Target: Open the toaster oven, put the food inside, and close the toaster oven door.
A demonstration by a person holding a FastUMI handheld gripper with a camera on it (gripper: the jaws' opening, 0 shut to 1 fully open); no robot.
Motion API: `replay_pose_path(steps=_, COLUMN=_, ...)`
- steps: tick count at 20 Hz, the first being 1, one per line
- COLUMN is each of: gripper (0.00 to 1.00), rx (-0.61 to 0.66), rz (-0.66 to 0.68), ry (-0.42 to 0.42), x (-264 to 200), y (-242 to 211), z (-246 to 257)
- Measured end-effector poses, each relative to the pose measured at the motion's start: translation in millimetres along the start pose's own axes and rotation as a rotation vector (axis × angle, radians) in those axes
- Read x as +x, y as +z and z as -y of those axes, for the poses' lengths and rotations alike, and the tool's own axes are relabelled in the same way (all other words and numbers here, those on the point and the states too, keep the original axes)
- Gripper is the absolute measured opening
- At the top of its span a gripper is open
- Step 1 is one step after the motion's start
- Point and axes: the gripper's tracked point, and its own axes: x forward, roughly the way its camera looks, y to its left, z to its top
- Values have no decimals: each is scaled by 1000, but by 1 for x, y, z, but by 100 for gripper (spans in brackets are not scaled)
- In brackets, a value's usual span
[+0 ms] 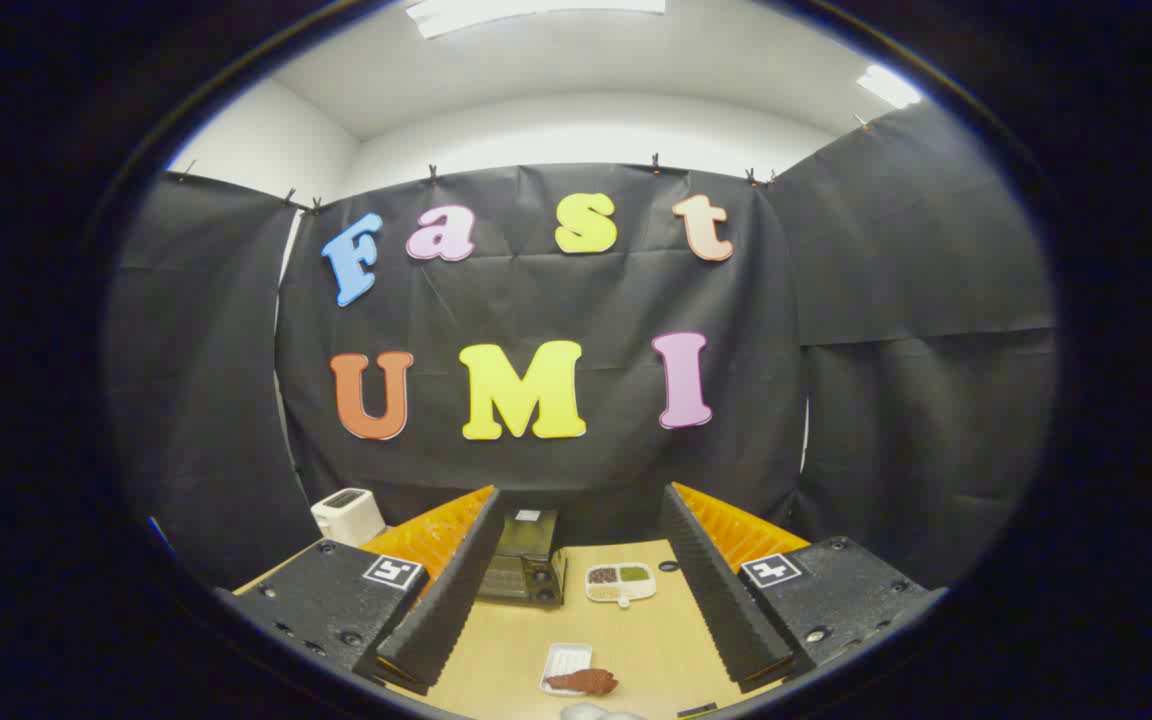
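Hovering well above the table [656, 640], the gripper [576, 640] held its jaws spread wide on nothing, probably surveying. Beyond the fingers stood the toaster oven [526, 565], door apparently shut; the reddish-brown food [586, 681] lay on a white tray [564, 660] between them.

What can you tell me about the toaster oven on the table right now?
The toaster oven is a small dark box with a glass-fronted door that looks closed. It stands upright on the wooden table, partly hidden behind one finger of the open gripper, near a divided dish. Nothing grips it.
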Motion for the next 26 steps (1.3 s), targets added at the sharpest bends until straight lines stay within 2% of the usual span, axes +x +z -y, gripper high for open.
replay_pose_path(steps=10, gripper=100, rx=-6, rz=8, ry=6, x=5, y=-3, z=-13)
replay_pose_path(steps=14, gripper=100, rx=-6, rz=5, ry=-6, x=20, y=-5, z=-22)
replay_pose_path(steps=22, gripper=100, rx=-35, rz=-32, ry=11, x=101, y=-35, z=-92)
replay_pose_path(steps=26, gripper=100, rx=-43, rz=-58, ry=28, x=158, y=-74, z=-144)
